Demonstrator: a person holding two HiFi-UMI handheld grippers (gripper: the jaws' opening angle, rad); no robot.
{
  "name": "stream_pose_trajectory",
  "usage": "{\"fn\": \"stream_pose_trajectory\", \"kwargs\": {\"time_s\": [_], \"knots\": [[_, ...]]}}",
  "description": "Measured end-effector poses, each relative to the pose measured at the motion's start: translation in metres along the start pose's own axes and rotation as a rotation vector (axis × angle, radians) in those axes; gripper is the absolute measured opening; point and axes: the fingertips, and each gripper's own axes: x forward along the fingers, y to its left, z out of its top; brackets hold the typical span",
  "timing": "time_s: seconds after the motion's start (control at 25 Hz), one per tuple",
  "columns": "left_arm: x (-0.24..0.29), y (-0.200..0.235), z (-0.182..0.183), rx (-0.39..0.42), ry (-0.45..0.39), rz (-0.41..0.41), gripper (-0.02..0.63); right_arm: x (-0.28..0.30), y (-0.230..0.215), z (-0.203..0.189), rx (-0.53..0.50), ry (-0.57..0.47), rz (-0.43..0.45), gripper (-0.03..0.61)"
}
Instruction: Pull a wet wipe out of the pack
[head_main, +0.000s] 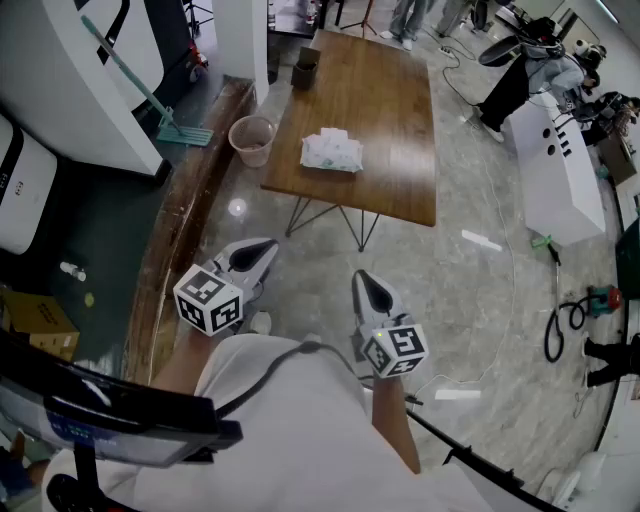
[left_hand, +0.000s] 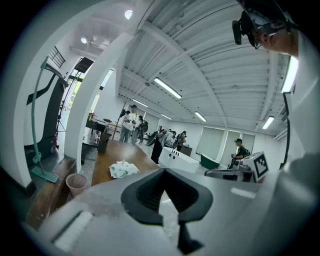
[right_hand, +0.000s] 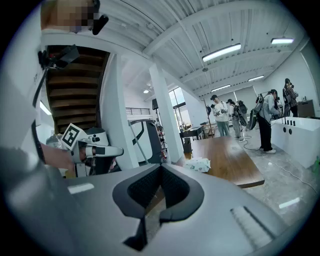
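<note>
The wet wipe pack (head_main: 331, 150) is white and green and lies on the near half of a brown wooden table (head_main: 375, 85), with a wipe poking from its top. Both grippers are held low near my body, well short of the table. The left gripper (head_main: 264, 244) points toward the table's near left corner, jaws together and empty. So does the right gripper (head_main: 360, 276), shut with nothing in it. The left gripper view shows the pack (left_hand: 123, 169) far beyond the left gripper (left_hand: 162, 171). In the right gripper view the pack (right_hand: 198, 164) lies beyond the right gripper (right_hand: 161, 166).
A pink wastebasket (head_main: 251, 140) stands by the table's left edge, and a dark box (head_main: 306, 68) sits on its far left corner. A raised wooden ledge (head_main: 185, 220) runs along the left. A white counter (head_main: 555, 170), cables (head_main: 556, 330) and several people are to the right and beyond.
</note>
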Motion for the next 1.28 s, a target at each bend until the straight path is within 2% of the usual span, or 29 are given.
{"fn": "stream_pose_trajectory", "kwargs": {"time_s": [0.4, 0.6, 0.84, 1.08, 1.28], "knots": [[0.008, -0.001, 0.016, 0.019, -0.031, -0.002, 0.002, 0.006, -0.011, 0.021, -0.039, -0.035, -0.016, 0.008], [0.022, 0.001, 0.025, 0.028, -0.028, 0.020, -0.002, 0.011, -0.021, 0.034, -0.027, -0.052, -0.019, 0.008], [0.033, -0.004, 0.030, 0.036, -0.027, 0.018, -0.002, 0.007, -0.033, 0.029, -0.006, -0.039, -0.034, 0.008], [0.050, -0.017, 0.015, 0.036, 0.015, 0.018, 0.000, -0.004, -0.056, 0.013, 0.048, -0.029, -0.050, 0.008], [0.066, -0.034, 0.003, 0.074, 0.060, 0.013, 0.002, -0.018, -0.073, -0.007, 0.085, 0.007, -0.049, 0.008]]}}
